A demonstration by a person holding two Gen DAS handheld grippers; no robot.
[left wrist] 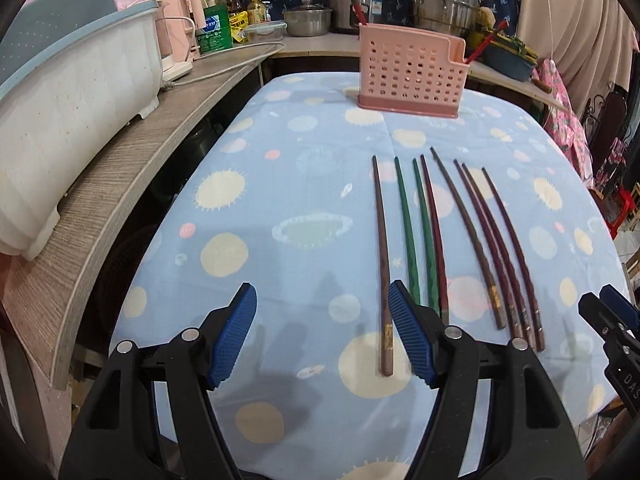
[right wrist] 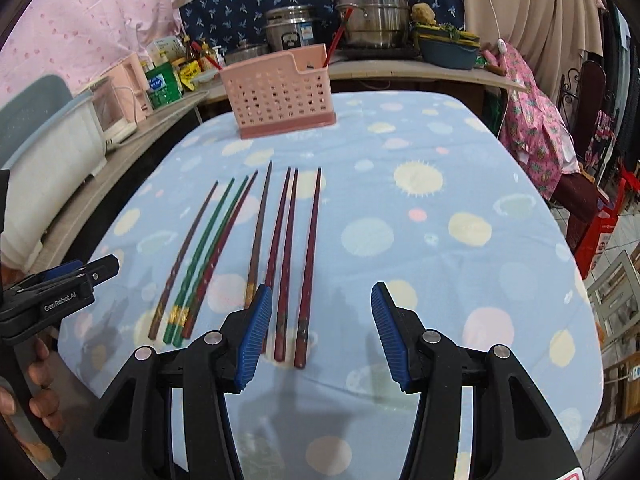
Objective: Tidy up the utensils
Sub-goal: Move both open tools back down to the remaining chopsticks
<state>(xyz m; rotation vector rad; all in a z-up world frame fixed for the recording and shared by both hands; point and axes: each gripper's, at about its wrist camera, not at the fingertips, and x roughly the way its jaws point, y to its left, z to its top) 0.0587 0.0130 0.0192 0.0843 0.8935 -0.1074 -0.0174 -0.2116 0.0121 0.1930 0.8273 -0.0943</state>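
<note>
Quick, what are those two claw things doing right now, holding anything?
Left gripper: open, holding nothing, above the brown chopstick.
Right gripper: open, holding nothing, over the dark red chopsticks.

Surface covered in matt woven cloth, pale blue, printed with suns and planets. Chopsticks look lacquered, faintly glossy, some with gold foil bands near the thick ends; basket at the far edge is matt pink perforated plastic. Fingers carry ribbed blue rubbery pads on smooth black plastic arms; steel pots behind shine.
</note>
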